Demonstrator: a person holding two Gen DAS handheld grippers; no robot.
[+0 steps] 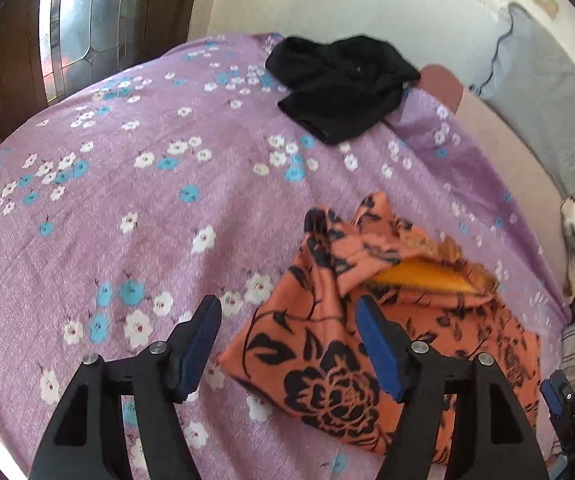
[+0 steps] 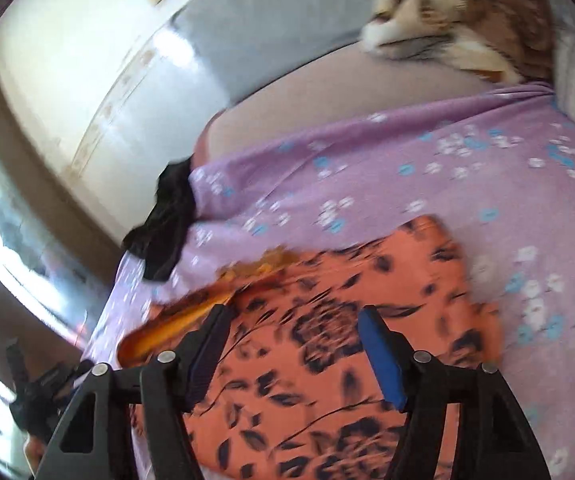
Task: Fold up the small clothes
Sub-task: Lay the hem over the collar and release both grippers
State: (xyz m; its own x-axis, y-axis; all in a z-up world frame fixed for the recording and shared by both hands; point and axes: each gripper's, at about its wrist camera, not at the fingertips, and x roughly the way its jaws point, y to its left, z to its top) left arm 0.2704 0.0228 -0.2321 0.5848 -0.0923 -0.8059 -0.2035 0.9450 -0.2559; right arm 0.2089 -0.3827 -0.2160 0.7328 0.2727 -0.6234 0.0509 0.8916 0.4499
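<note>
**Operator A:** Report position of the workpiece.

**Operator B:** The orange floral garment (image 1: 351,344) lies partly folded on the purple bedsheet (image 1: 127,200), near its right side. A yellow lining (image 1: 419,278) shows at an open edge. A black garment (image 1: 339,84) lies well apart, toward the far end.

**Operator A:** Claw status?

**Operator B:** The left gripper (image 1: 289,350) has its jaws spread apart with nothing between them, above the cloth's left edge. The right gripper (image 2: 293,354) is likewise spread and unloaded, over the middle of the cloth (image 2: 327,320).

**Operator A:** Handling characteristics?

**Operator B:** Judged light, thin and limp; it will sag and likely slide on itself. Recommended hold: pinch a corner or hemmed edge, through all layers, one gripper per corner, so the fold does not open.
</note>
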